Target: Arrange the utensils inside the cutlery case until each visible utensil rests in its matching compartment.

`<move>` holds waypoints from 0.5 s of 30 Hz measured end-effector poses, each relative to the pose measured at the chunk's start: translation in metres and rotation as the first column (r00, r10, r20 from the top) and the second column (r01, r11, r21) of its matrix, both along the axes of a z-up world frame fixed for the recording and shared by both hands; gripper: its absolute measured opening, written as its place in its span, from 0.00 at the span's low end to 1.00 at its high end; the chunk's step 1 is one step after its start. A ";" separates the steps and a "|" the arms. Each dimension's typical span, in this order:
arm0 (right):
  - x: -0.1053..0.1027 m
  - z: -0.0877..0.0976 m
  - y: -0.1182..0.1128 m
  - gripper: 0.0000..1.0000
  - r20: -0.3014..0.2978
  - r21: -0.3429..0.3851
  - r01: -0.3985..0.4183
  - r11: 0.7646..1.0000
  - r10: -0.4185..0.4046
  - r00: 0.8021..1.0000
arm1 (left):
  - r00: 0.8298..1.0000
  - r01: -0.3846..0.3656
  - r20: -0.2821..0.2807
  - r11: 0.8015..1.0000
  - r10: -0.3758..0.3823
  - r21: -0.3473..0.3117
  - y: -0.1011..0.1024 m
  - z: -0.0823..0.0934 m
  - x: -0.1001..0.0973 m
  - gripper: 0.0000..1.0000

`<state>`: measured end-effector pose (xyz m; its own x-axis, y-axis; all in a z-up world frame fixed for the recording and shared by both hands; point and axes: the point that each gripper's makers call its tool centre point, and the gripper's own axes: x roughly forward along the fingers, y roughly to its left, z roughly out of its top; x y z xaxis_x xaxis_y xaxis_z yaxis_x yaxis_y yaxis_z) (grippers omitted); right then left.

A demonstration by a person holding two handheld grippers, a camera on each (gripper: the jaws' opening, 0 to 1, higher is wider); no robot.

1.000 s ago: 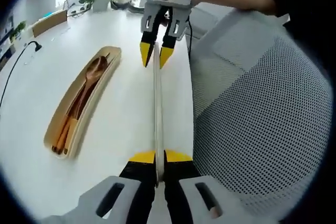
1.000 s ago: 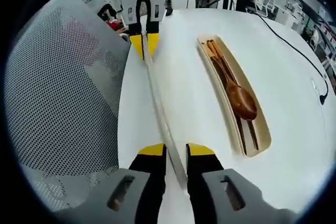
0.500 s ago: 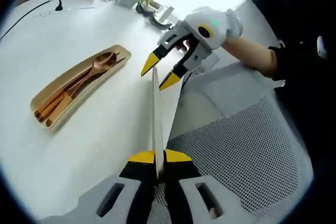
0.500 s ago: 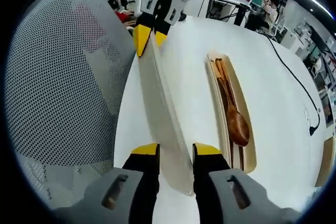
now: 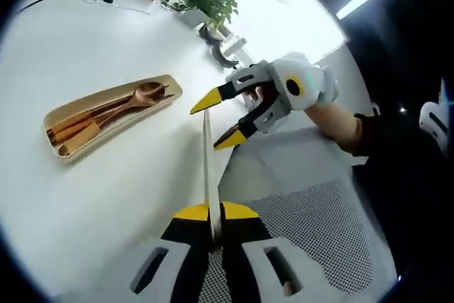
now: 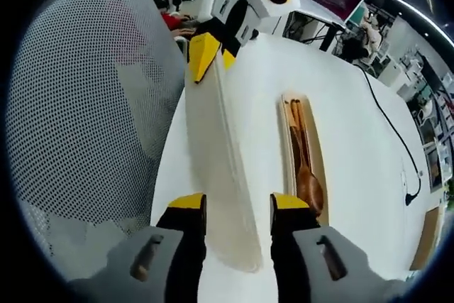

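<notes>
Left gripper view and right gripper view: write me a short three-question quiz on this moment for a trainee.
1. True or false: the spoon lies inside the case on the table.
2. The left gripper is: A) open and holding nothing; B) shut on the lid; C) shut on the spoon.
3. Fill in: the mesh-backed thing beside the table edge is a ____.

Key: 1 true; 2 B; 3 chair.
</notes>
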<state>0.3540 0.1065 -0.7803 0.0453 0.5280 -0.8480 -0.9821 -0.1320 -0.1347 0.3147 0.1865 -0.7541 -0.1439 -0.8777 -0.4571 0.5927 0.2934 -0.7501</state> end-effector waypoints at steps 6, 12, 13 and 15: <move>-0.005 -0.005 0.002 0.40 0.029 -0.036 -0.044 0.998 0.046 0.999 | 0.999 -0.028 -0.029 0.999 0.027 -0.035 -0.005 0.008 0.007 0.03; 0.000 0.005 0.011 0.38 0.066 -0.017 -0.046 0.999 0.047 0.997 | 0.997 -0.056 -0.057 0.997 0.053 -0.058 -0.005 0.013 0.012 0.03; 0.001 0.006 0.012 0.40 0.076 -0.014 -0.043 0.999 0.044 0.996 | 0.996 -0.065 -0.063 0.996 0.061 -0.066 -0.004 0.014 0.013 0.03; 0.005 0.010 0.013 0.43 0.100 -0.011 -0.040 0.999 0.041 0.994 | 0.993 -0.094 -0.082 0.992 0.087 -0.086 -0.003 0.018 0.018 0.03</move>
<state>0.3592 0.1196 -0.7707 0.1086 0.5237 -0.8450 -0.9575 -0.1734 -0.2305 0.3323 0.1837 -0.7365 -0.0943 -0.9256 -0.3665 0.5055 0.2726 -0.8186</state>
